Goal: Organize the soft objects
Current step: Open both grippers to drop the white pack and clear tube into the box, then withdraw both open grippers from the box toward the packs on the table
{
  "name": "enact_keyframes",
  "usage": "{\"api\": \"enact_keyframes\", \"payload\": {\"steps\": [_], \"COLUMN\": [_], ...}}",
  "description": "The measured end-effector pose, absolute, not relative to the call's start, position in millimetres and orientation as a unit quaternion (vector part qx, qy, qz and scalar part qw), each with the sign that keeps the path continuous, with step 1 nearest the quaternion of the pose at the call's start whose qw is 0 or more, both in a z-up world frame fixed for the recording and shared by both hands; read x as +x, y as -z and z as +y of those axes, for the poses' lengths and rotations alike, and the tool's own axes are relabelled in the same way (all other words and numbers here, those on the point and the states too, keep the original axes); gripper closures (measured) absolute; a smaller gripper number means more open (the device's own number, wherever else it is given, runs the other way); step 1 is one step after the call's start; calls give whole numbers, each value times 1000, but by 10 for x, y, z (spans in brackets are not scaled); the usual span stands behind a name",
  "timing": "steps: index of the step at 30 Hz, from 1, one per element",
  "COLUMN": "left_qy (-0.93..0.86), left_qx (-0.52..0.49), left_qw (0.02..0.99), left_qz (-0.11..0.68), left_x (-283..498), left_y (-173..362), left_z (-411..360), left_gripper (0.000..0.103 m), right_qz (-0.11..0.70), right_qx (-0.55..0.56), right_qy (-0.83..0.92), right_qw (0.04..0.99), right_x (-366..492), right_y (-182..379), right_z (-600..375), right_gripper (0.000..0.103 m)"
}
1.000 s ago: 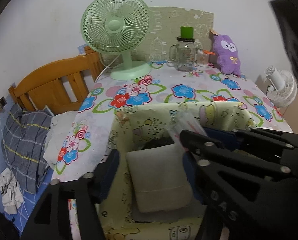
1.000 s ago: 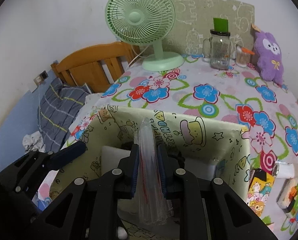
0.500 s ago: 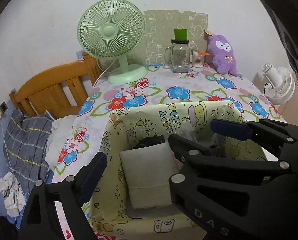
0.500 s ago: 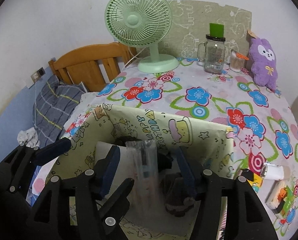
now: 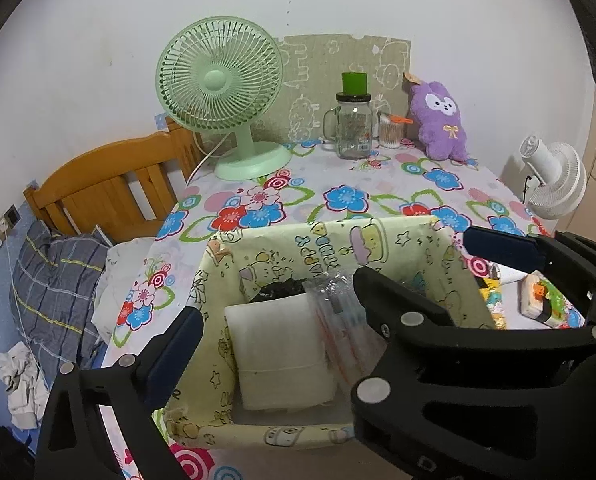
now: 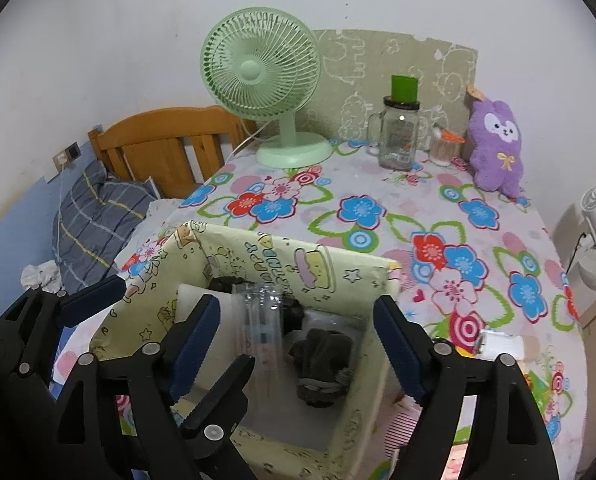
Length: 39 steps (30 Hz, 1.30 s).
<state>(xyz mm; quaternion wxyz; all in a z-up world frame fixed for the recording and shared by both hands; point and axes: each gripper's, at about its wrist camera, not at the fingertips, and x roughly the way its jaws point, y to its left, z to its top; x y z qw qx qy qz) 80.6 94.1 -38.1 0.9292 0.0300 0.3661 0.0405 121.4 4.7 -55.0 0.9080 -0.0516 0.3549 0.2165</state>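
A yellow cartoon-print fabric box [image 5: 381, 236] [image 6: 298, 256] sits at the near edge of the flowered table. Inside it lie a white foam block [image 5: 278, 356], a clear plastic packet [image 6: 260, 328] [image 5: 337, 308] standing on end, and dark rolled cloth [image 6: 321, 360]. My right gripper [image 6: 296, 300] hovers over the box, its jaws opening, the packet loose between them and untouched. My left gripper [image 5: 276, 296] is also opening, with its pads apart from the foam block on either side. A purple plush [image 6: 495, 148] [image 5: 441, 120] leans against the wall at the back right.
At the back stand a green fan [image 5: 222, 92], a glass jar with a green lid [image 5: 353, 124] and a cotton-swab pot [image 5: 389, 132]. Small items [image 5: 537, 300] lie right of the box. A white fan [image 5: 553, 176] stands off the right edge, a wooden headboard [image 5: 110, 184] and plaid pillow on the left.
My right gripper has let go of the clear packet and spread its jaws. The left jaws have widened away from the foam block. Both grippers have drawn back and up from the box.
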Motion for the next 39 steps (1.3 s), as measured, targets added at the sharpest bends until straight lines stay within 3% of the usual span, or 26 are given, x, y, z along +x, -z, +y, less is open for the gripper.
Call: {"api": "enact_keyframes", "payload": {"steps": [16, 39], "left_qy": [-29, 9], "left_qx": [34, 28], "left_qw": [943, 953], "left_qz": [329, 303], "left_x": [657, 504], "left_y": [114, -67], "left_z": [604, 12], "left_gripper": [0, 0], "right_qz": [309, 280], "right_qx": [-44, -24], "right_qy": [-175, -136], "right_qw": [934, 950], "right_x": [992, 731], "right_y": [246, 38], "right_z": [-366, -995], "right_gripper": [6, 1]}}
